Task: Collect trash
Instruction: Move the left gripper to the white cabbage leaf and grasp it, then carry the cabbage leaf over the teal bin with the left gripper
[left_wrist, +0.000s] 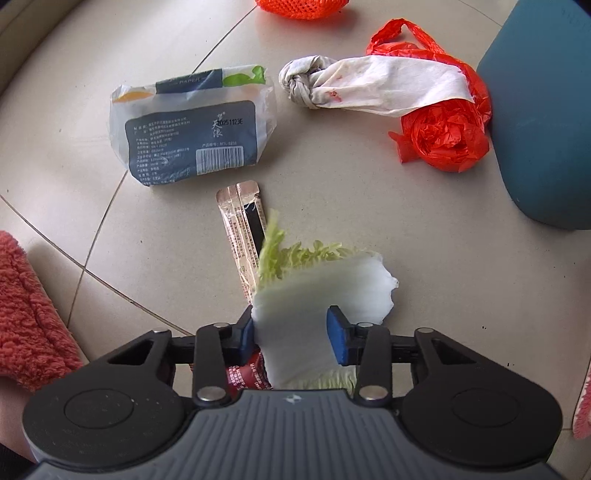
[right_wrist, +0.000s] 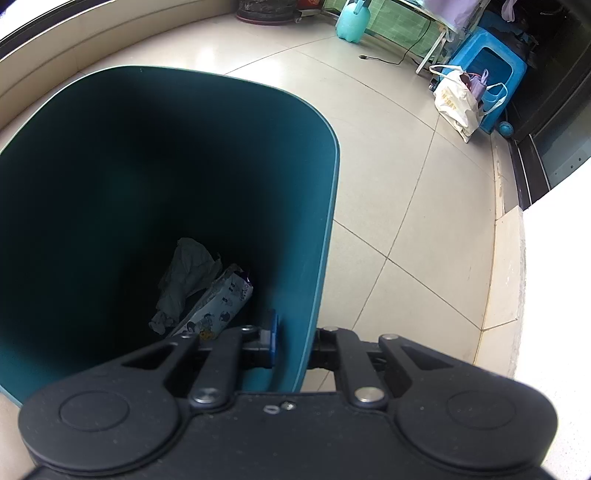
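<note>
Cabbage leaf (left_wrist: 314, 291) held between the fingers (left_wrist: 338, 339) of the left gripper (left_wrist: 291, 332), thick white rib in the grip, green frilly edge pointing far and hanging free above the floor (left_wrist: 424, 229). Seems lifted clear of the floor, though hard to say for sure from this view. Under it, a thin sachet (left_wrist: 242, 225) lying flat, and a red wrapper (left_wrist: 245, 374) close under the fingers.

Best to keep the grip steady on the rib, not tighter, since the leaf is crisp and can snap or slip. Then carry right, toward the bin (left_wrist: 546, 122), high enough to pass its rim, and release only when the whole leaf is over the opening.

Right gripper (right_wrist: 295, 343) closed on the bin wall (right_wrist: 314, 258), one finger inside and one outside, so the bin stays put; good to hold it firm and tilt the opening a little toward the left side. Inside, at the bottom, a crumpled paper (right_wrist: 188, 273) and a printed packet (right_wrist: 221, 302) already.

Left on the floor: tissue pack (left_wrist: 192, 125) far left, knotted cloth (left_wrist: 369, 85) far middle, red bag (left_wrist: 447, 129) touching the bin, orange net (left_wrist: 303, 7) at the far edge. Much of the task remains, by this look. Care needed not to drag the leaf across the cloth or the red bag on the way.
</note>
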